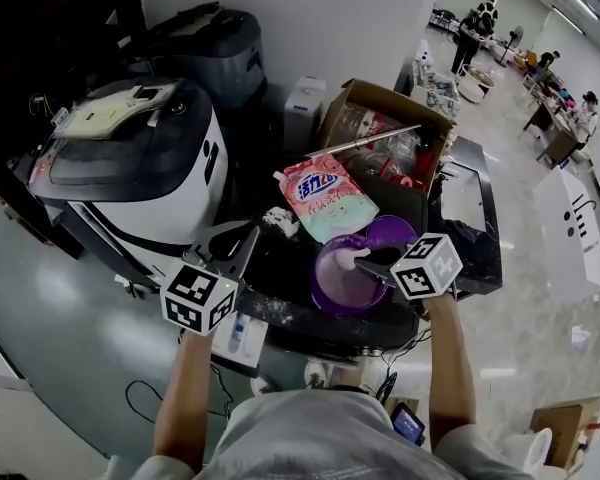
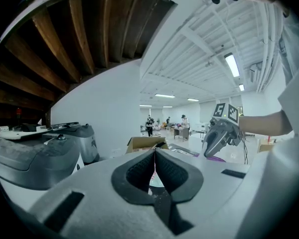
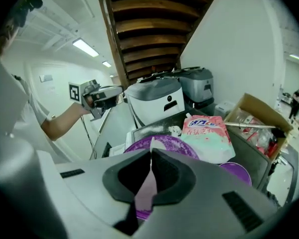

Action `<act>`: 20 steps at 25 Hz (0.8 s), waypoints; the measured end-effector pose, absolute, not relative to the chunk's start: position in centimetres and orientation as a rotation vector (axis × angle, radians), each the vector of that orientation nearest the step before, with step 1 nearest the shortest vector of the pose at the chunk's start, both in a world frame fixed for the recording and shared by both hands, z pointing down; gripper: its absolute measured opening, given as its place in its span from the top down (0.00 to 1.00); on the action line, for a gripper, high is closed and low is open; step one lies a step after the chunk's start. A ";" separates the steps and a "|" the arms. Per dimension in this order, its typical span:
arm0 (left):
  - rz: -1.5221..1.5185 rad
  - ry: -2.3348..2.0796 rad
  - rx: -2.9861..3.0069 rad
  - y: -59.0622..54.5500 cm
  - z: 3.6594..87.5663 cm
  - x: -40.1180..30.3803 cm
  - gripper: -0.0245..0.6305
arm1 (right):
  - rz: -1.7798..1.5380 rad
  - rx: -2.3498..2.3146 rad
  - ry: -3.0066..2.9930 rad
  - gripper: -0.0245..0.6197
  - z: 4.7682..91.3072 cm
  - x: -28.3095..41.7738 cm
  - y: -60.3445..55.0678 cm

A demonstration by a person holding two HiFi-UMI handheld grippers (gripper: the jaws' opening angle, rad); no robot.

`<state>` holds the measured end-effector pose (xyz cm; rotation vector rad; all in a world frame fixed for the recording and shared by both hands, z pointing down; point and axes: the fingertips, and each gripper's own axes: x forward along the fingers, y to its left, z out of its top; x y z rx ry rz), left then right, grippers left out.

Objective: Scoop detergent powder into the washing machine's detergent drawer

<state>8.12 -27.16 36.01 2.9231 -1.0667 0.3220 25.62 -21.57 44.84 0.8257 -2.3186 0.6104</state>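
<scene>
**Two grippers, one scoop in the bowl**

At left, near washing machine (image 1: 140,158): left gripper (image 2: 154,153), fingers pressed together, empty. Right of it, in purple bowl (image 1: 316,273) before detergent pouch (image 1: 325,196): scoop (image 1: 352,259), handle pinched between closed fingers of right gripper (image 3: 150,156). Long axis roughly level, head pointing left into powder (image 1: 342,287). Risk on the carry leftward: tilt or jolt, powder spilled short of the drawer.

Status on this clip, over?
Left claw shut, empty. Right claw shut on scoop, in powder bowl. Bag behind bowl, clear of scoop.
</scene>
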 end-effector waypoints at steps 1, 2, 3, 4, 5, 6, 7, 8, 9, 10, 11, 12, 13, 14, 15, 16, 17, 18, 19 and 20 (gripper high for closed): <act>0.320 -1.064 2.926 -27.1 35.9 8.3 0.95 | 0.617 0.870 -2.331 0.95 44.4 26.0 -21.8; 0.318 -1.060 2.929 -27.0 35.9 8.5 0.95 | 0.623 0.914 -2.345 0.95 44.0 26.4 -22.0; 0.317 -1.056 2.932 -26.9 35.8 8.8 0.95 | 0.628 0.957 -2.359 0.95 43.5 26.8 -22.1; 0.315 -1.052 2.934 -26.8 35.8 9.0 0.95 | 0.633 1.001 -2.371 0.95 43.0 27.2 -22.2; 0.311 -1.049 2.937 -26.8 35.7 9.2 0.95 | 0.635 1.046 -2.381 0.95 42.5 27.6 -22.3; 0.307 -1.045 2.939 -26.7 35.7 9.4 0.95 | 0.631 1.091 -2.391 0.95 42.0 28.0 -22.3; 0.303 -1.041 2.941 -26.6 35.6 9.6 0.95 | 0.618 1.134 -2.398 0.95 41.5 28.4 -22.4; 0.299 -1.036 2.944 -26.6 35.6 9.8 0.95 | 0.596 1.176 -2.402 0.95 41.0 28.8 -22.4; 0.296 -1.030 2.948 -26.5 35.7 10.0 0.95 | 0.568 1.218 -2.406 0.95 40.5 29.1 -22.4; 0.294 -1.024 2.952 -26.4 35.7 10.3 0.95 | 0.539 1.257 -2.410 0.95 40.0 29.4 -22.3; 0.292 -1.016 2.956 -26.3 35.7 10.5 0.95 | 0.511 1.295 -2.415 0.95 39.5 29.6 -22.2; 0.291 -1.007 2.958 -26.1 35.8 10.6 0.95 | 0.487 1.331 -2.420 0.95 38.9 29.8 -22.0; 0.290 -0.997 2.959 -25.9 35.9 10.8 0.95 | 0.469 1.365 -2.423 0.95 38.5 29.9 -21.8; 0.290 -0.986 2.959 -25.7 35.9 11.0 0.95 | 0.458 1.398 -2.427 0.95 38.1 30.1 -21.5; 0.291 -0.978 2.959 -25.4 36.0 11.1 0.95 | 0.456 1.427 -2.432 0.95 37.7 30.2 -21.2; 0.293 -0.972 2.958 -25.2 36.1 11.2 0.95 | 0.459 1.451 -2.439 0.95 37.4 30.3 -20.9; 0.293 -0.968 2.960 -25.0 36.2 11.2 0.95 | 0.465 1.467 -2.449 0.95 37.1 30.2 -20.7; 0.293 -0.966 2.964 -24.8 36.2 11.1 0.95 | 0.469 1.479 -2.459 0.95 36.8 30.1 -20.4; 0.291 -0.965 2.968 -24.7 36.1 11.0 0.95 | 0.470 1.489 -2.467 0.95 36.6 29.9 -20.3; 0.288 -0.966 2.972 -24.5 36.0 10.9 0.95 | 0.470 1.496 -2.471 0.95 36.4 29.7 -20.1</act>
